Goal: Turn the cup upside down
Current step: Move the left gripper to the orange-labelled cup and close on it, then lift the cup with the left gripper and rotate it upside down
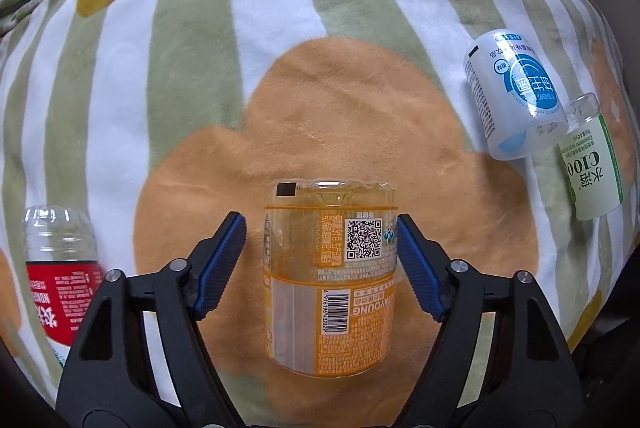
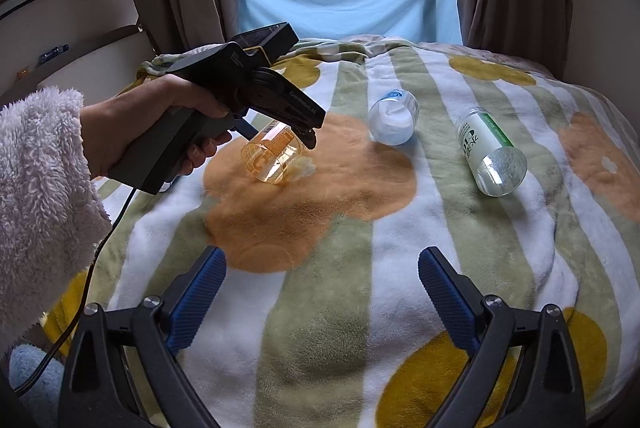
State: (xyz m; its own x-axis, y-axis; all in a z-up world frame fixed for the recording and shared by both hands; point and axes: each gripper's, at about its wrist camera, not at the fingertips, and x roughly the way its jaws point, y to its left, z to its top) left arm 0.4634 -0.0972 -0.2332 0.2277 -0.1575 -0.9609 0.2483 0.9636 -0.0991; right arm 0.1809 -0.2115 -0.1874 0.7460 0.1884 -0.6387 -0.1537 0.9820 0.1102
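Note:
A clear cup with an orange label (image 1: 330, 276) lies between the blue pads of my left gripper (image 1: 320, 260), over the orange flower of the blanket. The right pad (image 1: 416, 268) sits at the cup's side; the left pad (image 1: 222, 264) stands a small gap off it. The jaws are open around the cup. In the right wrist view the cup (image 2: 272, 156) lies tilted on the blanket under the left gripper (image 2: 296, 132). My right gripper (image 2: 320, 292) is open and empty, near the front of the bed.
A blue-and-white cup (image 1: 516, 92) and a green-labelled bottle piece (image 1: 592, 168) lie at the right; they also show in the right wrist view (image 2: 394, 116) (image 2: 490, 152). A red-labelled bottle piece (image 1: 60, 276) lies at the left. A striped flower blanket (image 2: 320, 308) covers the bed.

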